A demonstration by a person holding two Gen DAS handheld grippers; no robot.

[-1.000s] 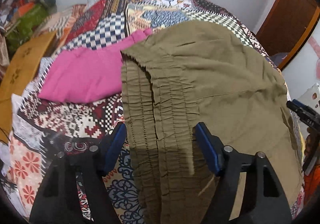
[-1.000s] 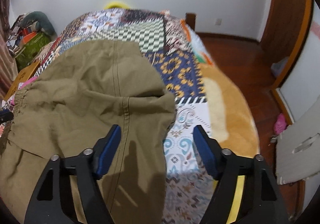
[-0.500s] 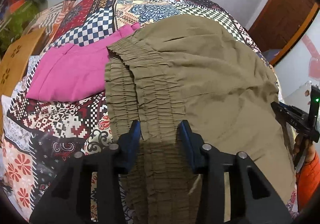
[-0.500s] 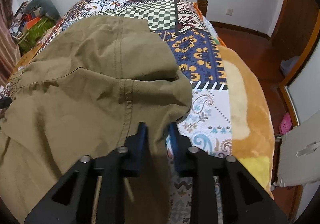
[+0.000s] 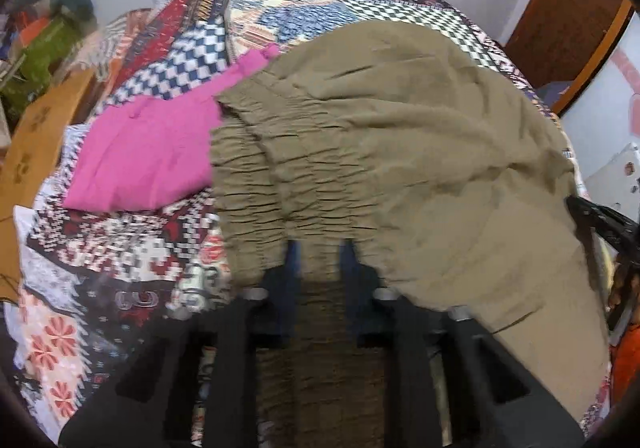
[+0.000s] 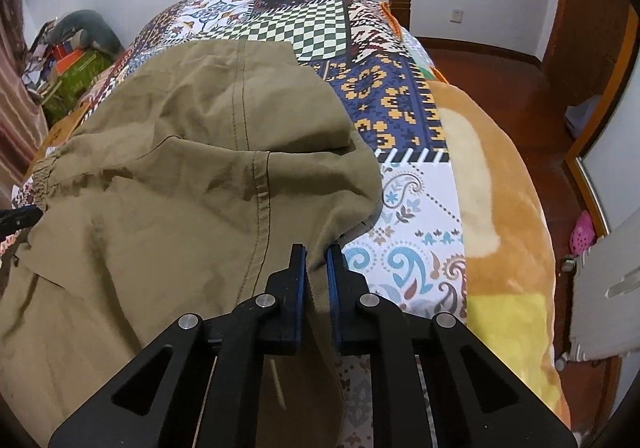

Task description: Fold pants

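Olive-green pants point(image 5: 400, 151) lie spread on the patchwork bedspread point(image 5: 132, 260). Their gathered elastic waistband point(image 5: 304, 183) runs toward my left gripper point(image 5: 320, 252), whose jaws are closing with a bunch of waistband pinched between them. In the right wrist view the pants point(image 6: 180, 187) are folded over themselves, with a stitched seam down the middle. My right gripper point(image 6: 318, 256) is closing on the right edge of the pant leg, and fabric fills the narrow gap between its blue pads. The right gripper point(image 5: 600, 219) also shows at the pants' far right edge.
A pink garment point(image 5: 148, 155) lies on the bed, left of the waistband and partly under it. A cardboard box point(image 5: 36, 135) and bags point(image 6: 76, 59) stand beyond the bed's left side. An orange blanket point(image 6: 500, 187) covers the right side, with wooden floor point(image 6: 500, 63) past it.
Both grippers went from wide open to pinched on the pants. The left closed on the waistband, which now bunches up. The right closed on the leg's edge.
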